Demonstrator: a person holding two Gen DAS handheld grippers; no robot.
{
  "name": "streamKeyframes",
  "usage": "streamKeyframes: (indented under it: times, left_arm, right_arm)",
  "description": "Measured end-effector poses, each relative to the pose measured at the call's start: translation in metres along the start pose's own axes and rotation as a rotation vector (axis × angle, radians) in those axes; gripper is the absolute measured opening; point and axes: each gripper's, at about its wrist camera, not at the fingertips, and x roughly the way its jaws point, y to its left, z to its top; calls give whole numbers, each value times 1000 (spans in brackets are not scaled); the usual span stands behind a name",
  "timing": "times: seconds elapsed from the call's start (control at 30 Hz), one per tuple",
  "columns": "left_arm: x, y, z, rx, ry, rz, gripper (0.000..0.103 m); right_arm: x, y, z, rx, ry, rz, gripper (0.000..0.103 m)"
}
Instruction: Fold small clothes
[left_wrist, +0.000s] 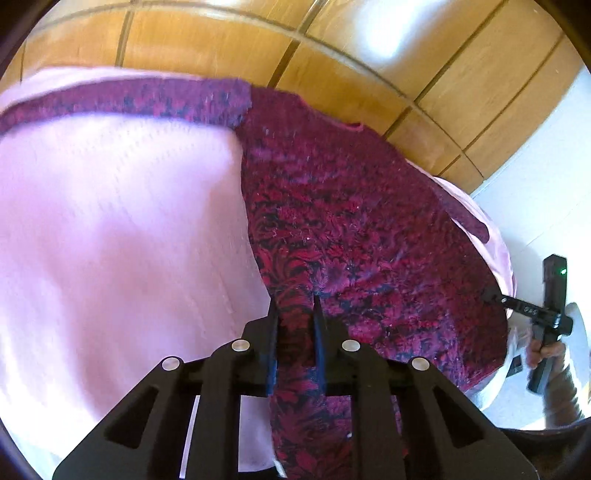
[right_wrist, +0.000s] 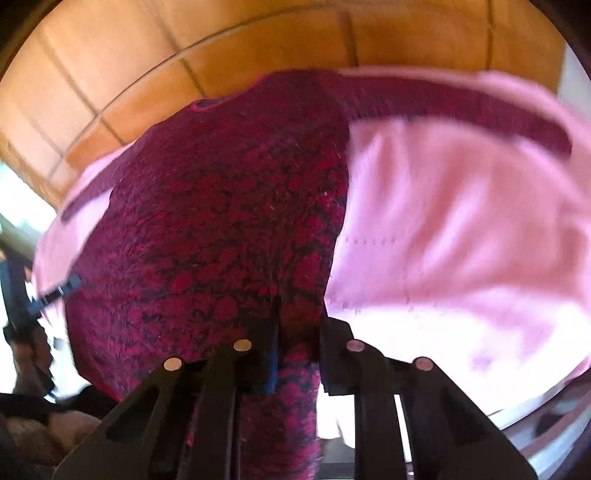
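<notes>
A small dark red and black knitted sweater (left_wrist: 354, 229) lies spread on a pale pink cloth (left_wrist: 110, 229), one sleeve stretched out to the left. My left gripper (left_wrist: 295, 306) is shut on the sweater's near hem. In the right wrist view the same sweater (right_wrist: 221, 229) fills the middle, and my right gripper (right_wrist: 297, 314) is shut on its near hem at the other corner. The right gripper also shows in the left wrist view (left_wrist: 495, 295) at the sweater's far right edge, held by a hand.
The pink cloth (right_wrist: 461, 229) covers the work surface. Beyond it are wooden cupboard panels (left_wrist: 332, 48) and a white wall (left_wrist: 554, 184) at the right. A dark bundle (right_wrist: 37, 424) lies at the lower left of the right wrist view.
</notes>
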Motion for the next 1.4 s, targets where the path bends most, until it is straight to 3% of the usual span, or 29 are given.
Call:
streamKeyframes:
  times: [0.07,0.13,0.23,0.33,0.4,0.5,0.53,0.57,0.6,0.63,0.67,0.77,0.87,1.07,1.2,1.4]
  left_arm:
    - [-6,0,-4,28,2,31,14]
    - [-1,7,-13,18,28,65,14]
    - [6,16,-23,-16,44,79,14]
    - [4,7,-15,-10,43,101,21]
    - [-3,0,-10,9,7,130,21]
    - [-12,-10,1,25,-63,127,21]
    - [-13,-15,7,22,-91,112,27]
    - [-13,-23,13,25,-123,104,34]
    - [-12,-29,17,31,-148,101,53]
    - [-10,-38,22,45,-189,93,67]
    - [-7,-45,28,55,-209,84,71]
    - [20,-68,43,111,-190,56,71]
    - [56,-77,54,168,-153,90,71]
    - [102,-61,70,132,-101,157,71]
    - [116,-47,67,103,-87,131,74]
    - [119,-52,62,126,-84,131,81]
  right_arm:
    - [-8,8,-8,-52,1,-7,12]
    - [2,2,-21,-57,59,13,12]
    - [28,5,-38,-89,120,-39,12]
    - [34,-9,-40,2,113,-5,15]
    - [32,-13,-37,0,113,1,30]
    - [23,-15,-26,9,78,25,37]
    - [21,-17,-19,28,56,41,41]
    - [18,-23,-13,56,29,52,54]
    - [16,-31,-5,99,-5,64,62]
    - [15,-41,1,144,-31,80,63]
    - [16,-52,8,192,-52,93,62]
    - [25,-93,29,346,-120,104,62]
    - [34,-142,57,534,-200,114,61]
    - [43,-242,93,818,-348,25,51]
    - [51,-299,117,961,-438,17,46]
    - [75,-356,139,1089,-419,-36,44]
